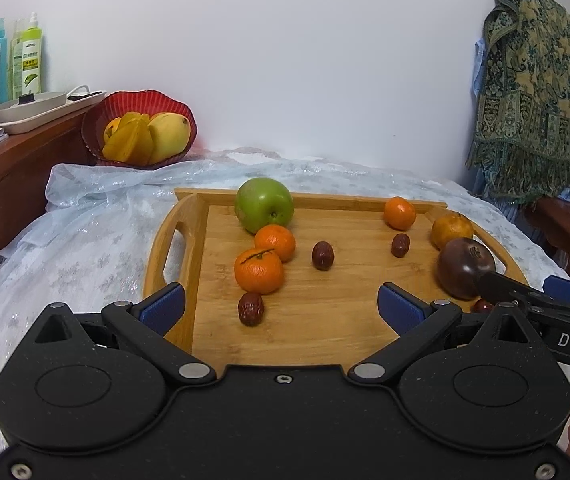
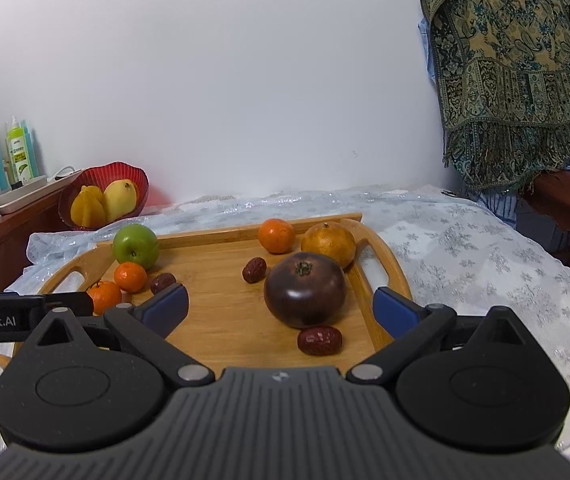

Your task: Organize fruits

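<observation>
pale lace cloth [image 1: 85, 248] covers a table against a white wall, and on it sits a wooden tray [image 1: 325, 332] scattered with fruit. both handheld grippers hover at the tray's near edge, each with its blue-padded jaws spread wide and holding nothing. the left gripper [image 1: 281, 308] faces the left half of the tray: a wrinkled red date [image 1: 250, 309] lies just ahead and slightly left of its gap, touching an orange mandarin [image 1: 259, 271] behind it, with a second mandarin [image 1: 276, 242] and a green apple [image 1: 264, 205] further back. the right gripper [image 2: 281, 306] faces the right half: a large dark purple round fruit [image 2: 304, 290] sits almost centred between its fingers, stem upward, with another date [image 2: 319, 340] lying crosswise just in front of it. judging by position, the right gripper is the nearer one to the purple fruit. a red basket [image 1: 97, 120] holding yellow fruit waits at the far left, well apart from the tray.
</observation>
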Demonstrator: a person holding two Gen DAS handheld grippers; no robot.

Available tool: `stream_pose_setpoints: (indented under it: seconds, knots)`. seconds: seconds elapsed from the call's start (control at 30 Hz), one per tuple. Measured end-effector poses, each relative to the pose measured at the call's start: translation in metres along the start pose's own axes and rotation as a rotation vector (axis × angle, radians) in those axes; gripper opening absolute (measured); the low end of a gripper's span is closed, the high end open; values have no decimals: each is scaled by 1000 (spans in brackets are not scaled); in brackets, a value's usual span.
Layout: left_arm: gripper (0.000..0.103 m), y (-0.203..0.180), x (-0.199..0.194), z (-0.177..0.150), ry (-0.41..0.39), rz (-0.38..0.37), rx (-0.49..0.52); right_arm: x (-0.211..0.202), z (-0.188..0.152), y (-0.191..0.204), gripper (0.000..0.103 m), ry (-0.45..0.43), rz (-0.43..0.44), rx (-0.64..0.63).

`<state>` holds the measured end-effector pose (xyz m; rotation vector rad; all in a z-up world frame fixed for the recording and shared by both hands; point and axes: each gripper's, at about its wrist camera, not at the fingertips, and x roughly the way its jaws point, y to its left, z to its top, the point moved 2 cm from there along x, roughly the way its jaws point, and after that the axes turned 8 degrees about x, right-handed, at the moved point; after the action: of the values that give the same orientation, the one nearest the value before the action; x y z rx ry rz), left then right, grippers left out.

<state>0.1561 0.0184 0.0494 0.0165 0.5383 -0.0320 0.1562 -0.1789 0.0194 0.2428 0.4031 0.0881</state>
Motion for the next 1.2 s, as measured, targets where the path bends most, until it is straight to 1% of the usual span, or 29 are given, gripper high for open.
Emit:
stream_pose_setpoints:
  seconds: [0.17, 1.0, 1.2]
  knots:
    - [102, 1, -5, -8, 5, 7, -3, -6, -7, -2, 103, 12, -2, 14]
    - [102, 4, -21, -43, 48, 19, -8, -20, -37, 0, 103, 60, -26, -12]
    - [102, 3, -21, -52, 74, 18, 2, -21, -45, -1, 103, 79, -38, 6]
